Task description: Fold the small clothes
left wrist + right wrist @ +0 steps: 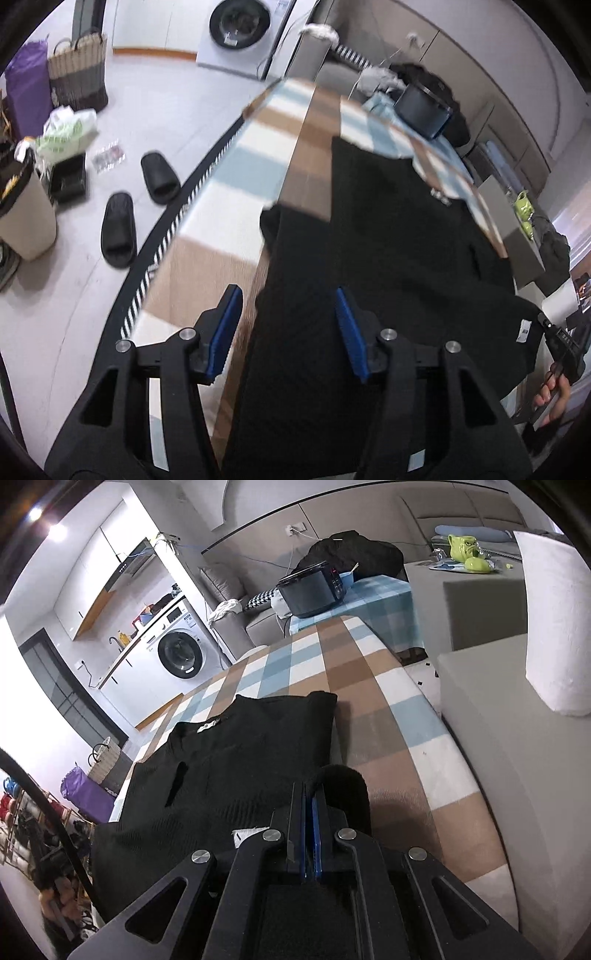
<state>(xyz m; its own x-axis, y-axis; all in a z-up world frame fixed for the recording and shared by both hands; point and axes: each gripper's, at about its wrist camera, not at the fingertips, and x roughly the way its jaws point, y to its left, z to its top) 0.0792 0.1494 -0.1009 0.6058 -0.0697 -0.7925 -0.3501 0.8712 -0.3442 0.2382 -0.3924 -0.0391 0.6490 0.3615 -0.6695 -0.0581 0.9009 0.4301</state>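
On checked blanket (373,716), black garment (236,760) spread flat, left gripper (288,328) jaws apart over its edge, pads clear, right gripper (308,808) clamped on a fold.

Both wrist cams looked down close over the checked table (207,258); they shared the black garment (229,760) and washing machine (177,653).
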